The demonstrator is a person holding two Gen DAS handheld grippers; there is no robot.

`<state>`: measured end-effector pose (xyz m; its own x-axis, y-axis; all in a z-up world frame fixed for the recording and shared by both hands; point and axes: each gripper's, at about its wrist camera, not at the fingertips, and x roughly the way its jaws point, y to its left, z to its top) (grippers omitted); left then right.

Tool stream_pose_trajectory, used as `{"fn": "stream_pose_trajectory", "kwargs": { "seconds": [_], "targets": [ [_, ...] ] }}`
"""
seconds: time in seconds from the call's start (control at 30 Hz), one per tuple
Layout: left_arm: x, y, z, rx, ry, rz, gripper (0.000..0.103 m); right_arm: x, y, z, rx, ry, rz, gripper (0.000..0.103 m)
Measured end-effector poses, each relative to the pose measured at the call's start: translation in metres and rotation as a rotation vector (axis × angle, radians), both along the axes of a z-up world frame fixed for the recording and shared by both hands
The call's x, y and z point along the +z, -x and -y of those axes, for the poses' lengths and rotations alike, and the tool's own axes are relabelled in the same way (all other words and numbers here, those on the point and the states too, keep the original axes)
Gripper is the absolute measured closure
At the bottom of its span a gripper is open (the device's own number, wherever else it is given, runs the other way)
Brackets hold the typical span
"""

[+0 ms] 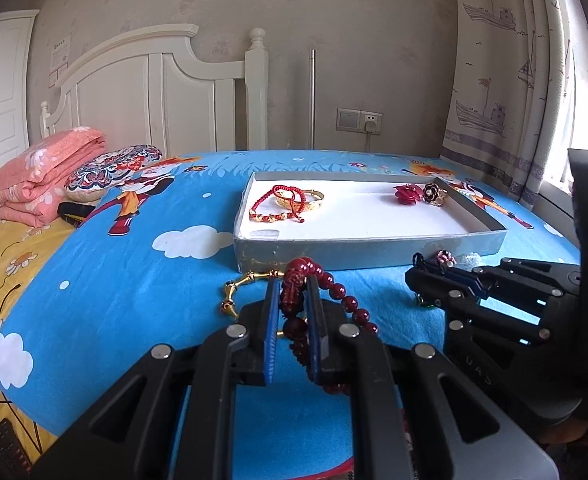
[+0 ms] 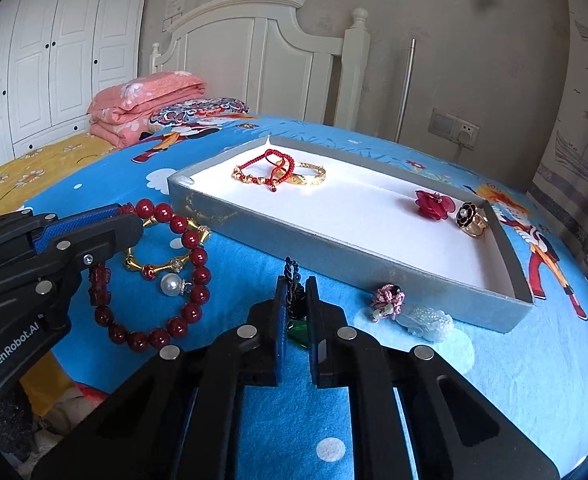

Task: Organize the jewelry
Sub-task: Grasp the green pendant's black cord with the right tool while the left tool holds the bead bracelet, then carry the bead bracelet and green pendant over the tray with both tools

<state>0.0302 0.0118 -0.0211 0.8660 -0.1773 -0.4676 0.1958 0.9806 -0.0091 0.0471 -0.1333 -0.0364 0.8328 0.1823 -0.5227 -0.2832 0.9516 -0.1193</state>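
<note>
gripping two pieces at once, we worked at the near wall of the grey tray (image 2: pixel 254 236) on the bed (image 1: pixel 134 264), where the loose jewelry lay.

- left tool (image 1: pixel 292 296): closed on the dark red bead bracelet (image 2: pixel 192 240), pinching it at its carved charm. most of the loop hung or lay slack over the sheet; a pinch on one spot seemed enough for a string of beads.
- right tool (image 2: pixel 295 296): closed on a dark cord piece (image 2: pixel 292 276) with a green bit showing below the pads. we could not tell what kind of piece it was.
- tray sorting so far: red cord bracelets (image 2: pixel 270 168) and a gold bangle (image 2: pixel 311 176) at the left end; red flower (image 2: pixel 431 204) and black flower ring (image 2: pixel 469 218) at the right end. like with like, we judged, so the beads likely belonged left.
- waiting on the sheet: gold link bracelet (image 2: pixel 154 266) and a pearl (image 2: pixel 170 283), both inside the bead loop; pink knot charm (image 2: pixel 387 298) with pale jade pendant (image 2: pixel 429 322) just beside the tray wall.
- risk we judged: the bead loop could drag the gold links on lifting.
</note>
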Motion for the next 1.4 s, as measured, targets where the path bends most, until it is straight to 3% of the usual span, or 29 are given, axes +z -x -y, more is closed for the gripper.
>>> {"fn": "stream_pose_trajectory", "kwargs": {
  "seconds": [0.43,0.53,0.73,0.77,0.87,1.03,1.2,1.4],
  "targets": [
    [0.022,0.021,0.027,-0.084,-0.014,0.084,0.09,0.028,0.043,0.028,-0.038,-0.043,0.119,0.094],
    [0.027,0.026,0.027,-0.1,0.005,0.097,0.096,0.032,0.048,0.029,-0.042,-0.042,0.137,0.094],
    [0.022,0.022,0.027,-0.11,-0.003,0.061,0.096,0.032,0.051,0.031,-0.041,-0.042,0.139,0.094],
    [0.019,0.019,0.024,-0.097,0.004,0.045,0.094,0.032,0.051,0.032,-0.041,-0.043,0.137,0.094],
    [0.012,0.01,0.003,-0.032,0.072,-0.005,0.049,0.029,0.05,0.032,-0.037,-0.051,0.127,0.094],
    [0.001,0.006,-0.016,-0.004,0.075,-0.058,0.056,0.023,0.044,0.034,-0.033,-0.073,0.097,0.094],
    [-0.01,-0.001,-0.018,-0.004,0.057,-0.099,0.072,0.019,0.042,0.033,-0.031,-0.073,0.085,0.094],
    [-0.017,-0.007,-0.006,-0.022,-0.004,-0.118,0.072,0.019,0.041,0.034,-0.04,-0.074,0.081,0.094]
  ]
}}
